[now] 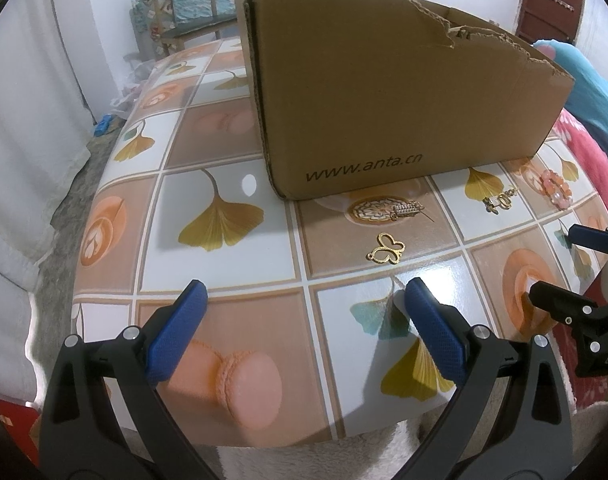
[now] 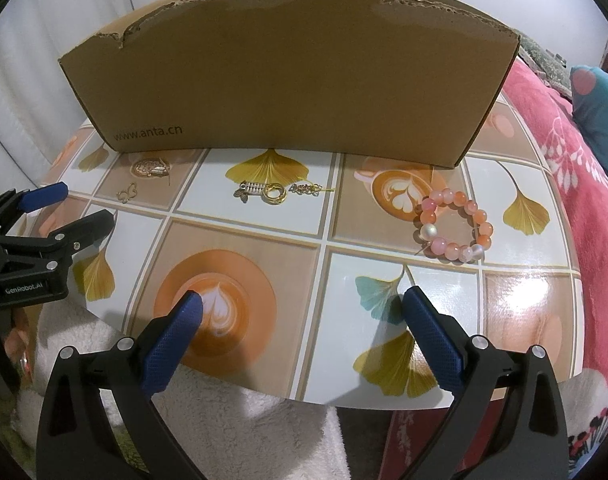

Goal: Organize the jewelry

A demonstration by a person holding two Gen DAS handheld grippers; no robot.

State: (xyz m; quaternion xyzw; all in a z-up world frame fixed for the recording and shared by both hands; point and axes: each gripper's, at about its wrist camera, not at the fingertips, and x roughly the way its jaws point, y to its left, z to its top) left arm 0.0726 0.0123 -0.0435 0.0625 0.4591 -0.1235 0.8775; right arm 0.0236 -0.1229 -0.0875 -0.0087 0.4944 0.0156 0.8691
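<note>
Jewelry lies on the patterned table in front of a torn cardboard box (image 1: 384, 92) (image 2: 288, 80). A gold butterfly pendant (image 1: 387, 249) (image 2: 128, 192) lies nearest the left gripper. A gold hair clip (image 1: 407, 209) (image 2: 154, 169) lies by the box. A gold ring with charms (image 2: 276, 193) (image 1: 500, 201) sits mid-table. A pink bead bracelet (image 2: 453, 225) (image 1: 556, 190) lies to the right. My left gripper (image 1: 304, 312) (image 2: 76, 208) is open and empty over the near edge. My right gripper (image 2: 304, 316) (image 1: 568, 256) is open and empty, short of the bracelet.
The table (image 1: 224, 272) (image 2: 344, 304) has a tile print of leaves and coffee cups. A pink blanket (image 2: 576, 184) lies to the right. A wooden chair (image 1: 192, 8) stands beyond the table. White fleece (image 2: 224, 424) lies below the near edge.
</note>
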